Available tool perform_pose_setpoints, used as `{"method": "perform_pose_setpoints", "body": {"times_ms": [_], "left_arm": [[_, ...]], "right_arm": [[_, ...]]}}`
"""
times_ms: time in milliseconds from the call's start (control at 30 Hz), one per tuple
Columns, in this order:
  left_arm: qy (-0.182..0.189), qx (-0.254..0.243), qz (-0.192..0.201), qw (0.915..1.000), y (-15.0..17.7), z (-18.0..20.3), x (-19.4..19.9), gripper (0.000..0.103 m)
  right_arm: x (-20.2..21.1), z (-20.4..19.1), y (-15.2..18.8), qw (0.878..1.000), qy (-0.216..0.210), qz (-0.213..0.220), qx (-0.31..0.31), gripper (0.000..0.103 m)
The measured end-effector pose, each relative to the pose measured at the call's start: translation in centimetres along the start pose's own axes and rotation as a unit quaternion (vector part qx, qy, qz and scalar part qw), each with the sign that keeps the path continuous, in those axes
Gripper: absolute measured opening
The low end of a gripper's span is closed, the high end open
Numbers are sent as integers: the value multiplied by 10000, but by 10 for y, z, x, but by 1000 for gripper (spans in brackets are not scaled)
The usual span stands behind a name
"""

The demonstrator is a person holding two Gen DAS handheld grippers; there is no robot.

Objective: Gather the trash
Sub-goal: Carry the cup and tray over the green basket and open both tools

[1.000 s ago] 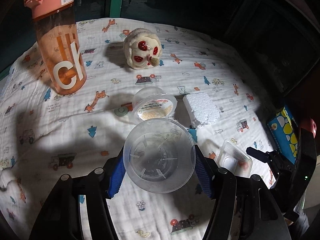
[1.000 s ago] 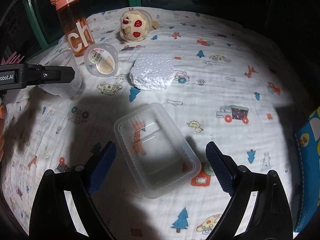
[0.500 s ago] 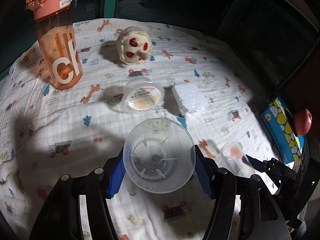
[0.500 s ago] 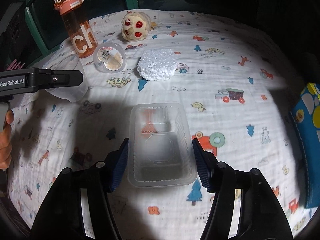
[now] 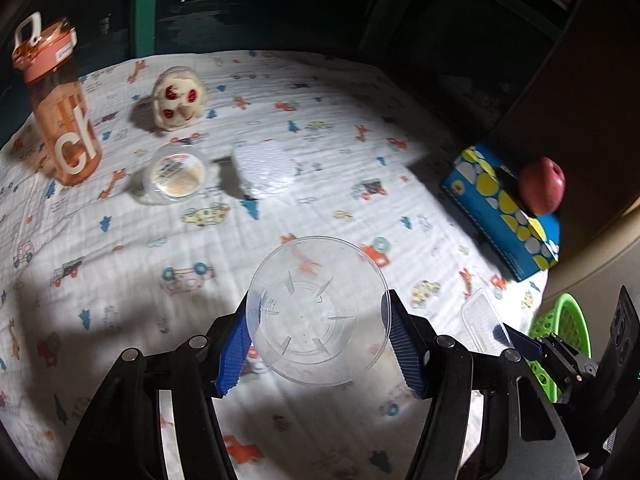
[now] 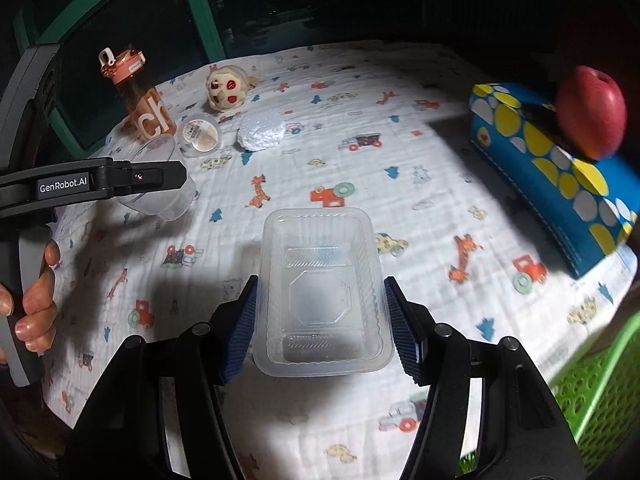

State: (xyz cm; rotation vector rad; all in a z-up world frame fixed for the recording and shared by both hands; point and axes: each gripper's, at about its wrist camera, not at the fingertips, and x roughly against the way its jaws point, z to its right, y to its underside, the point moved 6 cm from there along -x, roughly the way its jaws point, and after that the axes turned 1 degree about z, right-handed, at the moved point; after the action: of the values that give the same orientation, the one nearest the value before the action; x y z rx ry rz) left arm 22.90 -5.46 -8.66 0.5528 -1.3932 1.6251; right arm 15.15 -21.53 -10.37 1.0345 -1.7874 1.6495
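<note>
Clear plastic fills both grips. The left gripper (image 5: 318, 346) has its blue pads pinching a round clear cup (image 5: 318, 312) by its sides, lifted off the printed cloth (image 5: 120, 304). The right gripper (image 6: 320, 330) squeezes a clear rectangular tray (image 6: 322, 292) between its pads, also raised above the cloth.

Taking the orange water bottle (image 5: 60, 108) as the marker: it stands upright at the far left of the cloth. Just beside it, toward the middle, a small lidded tub (image 5: 176, 174) lies on its side, and past that sits a white foam chunk (image 5: 264, 172). Behind the tub, farther from the grippers than the bottle's base, is a cream plush toy with red patches (image 5: 178, 98). Well away from the bottle, at the opposite edge, a blue box with yellow dots (image 6: 560, 168) carries a red apple (image 6: 590, 112). Below that box, off the cloth, shows a green basket (image 5: 560, 336).
</note>
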Motion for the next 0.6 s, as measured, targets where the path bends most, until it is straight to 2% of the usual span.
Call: {"method": "perform_pose_setpoints", "body": {"times_ms": [333, 600], "left_arm": [[329, -409, -29, 9986, 12, 72, 6, 61], [617, -806, -37, 9948, 24, 133, 10, 61]], "right_arm": [[70, 57, 35, 9962, 347, 371, -707, 61], [119, 123, 73, 9869, 945, 504, -1204, 61]]}}
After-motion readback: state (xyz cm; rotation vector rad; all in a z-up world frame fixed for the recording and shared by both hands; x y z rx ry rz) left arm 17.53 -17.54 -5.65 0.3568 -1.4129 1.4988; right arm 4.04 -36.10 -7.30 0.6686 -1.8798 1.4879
